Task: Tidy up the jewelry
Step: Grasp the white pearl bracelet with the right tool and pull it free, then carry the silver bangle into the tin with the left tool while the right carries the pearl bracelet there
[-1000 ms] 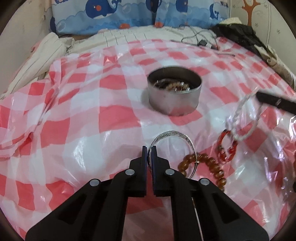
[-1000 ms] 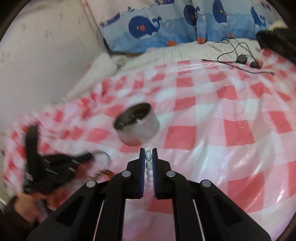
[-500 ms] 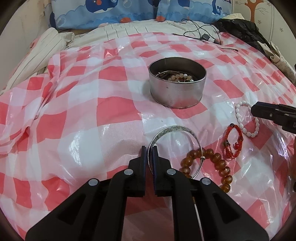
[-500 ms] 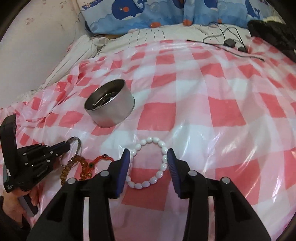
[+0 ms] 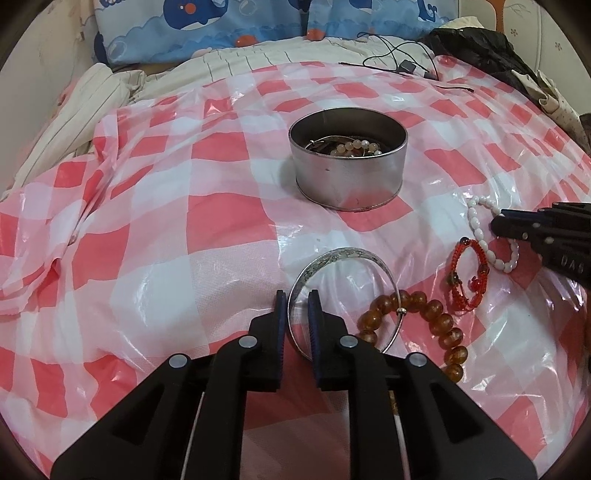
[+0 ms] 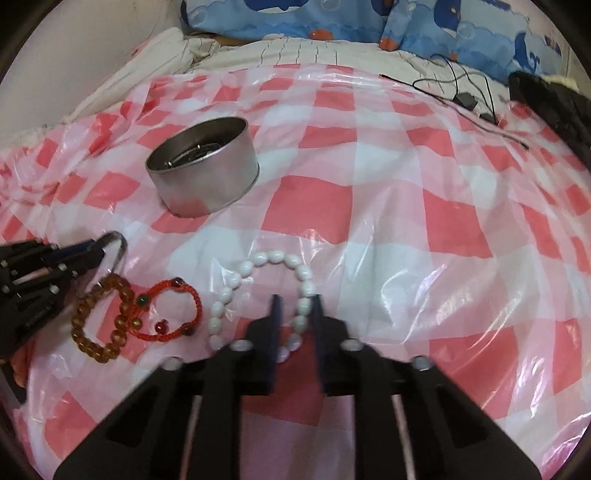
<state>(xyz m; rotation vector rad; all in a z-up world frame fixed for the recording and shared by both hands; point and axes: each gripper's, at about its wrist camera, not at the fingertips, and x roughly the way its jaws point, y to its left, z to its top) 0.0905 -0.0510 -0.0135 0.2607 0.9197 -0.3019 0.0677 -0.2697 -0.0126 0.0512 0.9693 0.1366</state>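
A round metal tin [image 5: 347, 168] holding several pieces of jewelry stands on the red-checked plastic sheet; it also shows in the right wrist view [image 6: 202, 166]. My left gripper [image 5: 298, 300] is slightly open, its fingers straddling the rim of a silver bangle [image 5: 341, 295] lying on the sheet. An amber bead bracelet [image 5: 421, 325] and a red cord bracelet [image 5: 467, 275] lie beside it. My right gripper [image 6: 295, 304] is open around the near side of a white bead bracelet [image 6: 258, 299], which rests on the sheet.
A blue whale-print pillow [image 5: 258, 26] and striped bedding [image 5: 92, 110] lie at the back and left. Black cables [image 6: 465, 96] and a dark garment [image 5: 476, 51] lie at the far right. The sheet is wrinkled at the left edge.
My right gripper has opened and let the white bead bracelet down onto the sheet. My left gripper's fingers have parted slightly around the silver bangle.
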